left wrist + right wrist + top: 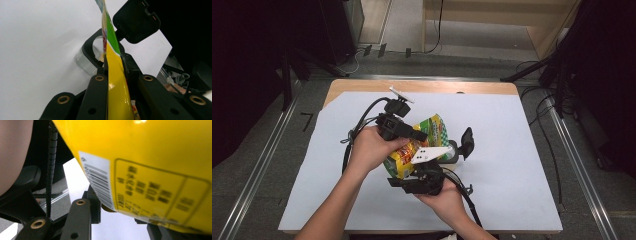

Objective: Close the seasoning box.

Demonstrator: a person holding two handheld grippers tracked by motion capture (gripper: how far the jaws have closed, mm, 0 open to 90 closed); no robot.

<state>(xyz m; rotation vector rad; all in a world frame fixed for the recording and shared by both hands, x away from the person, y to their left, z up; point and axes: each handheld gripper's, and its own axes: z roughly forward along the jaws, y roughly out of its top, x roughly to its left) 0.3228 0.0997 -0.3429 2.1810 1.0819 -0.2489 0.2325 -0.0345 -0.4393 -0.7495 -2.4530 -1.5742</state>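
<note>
While both hands hold it above the desk (522, 165), the bag (432, 132) is pinched at its edge by the left hand-held gripper (113, 62) and clamped by the right hand-held gripper (117, 207).

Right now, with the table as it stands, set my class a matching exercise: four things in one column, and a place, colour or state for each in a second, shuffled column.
Column one
1. snack bag
2. left hand-held gripper
3. white sheet
4. barcode

Column two
A. spread over the table top
B. printed on a white patch of a yellow face
C. yellow and green
D. shut on a thin edge

Pairs: 1-C, 2-D, 3-A, 4-B
</note>
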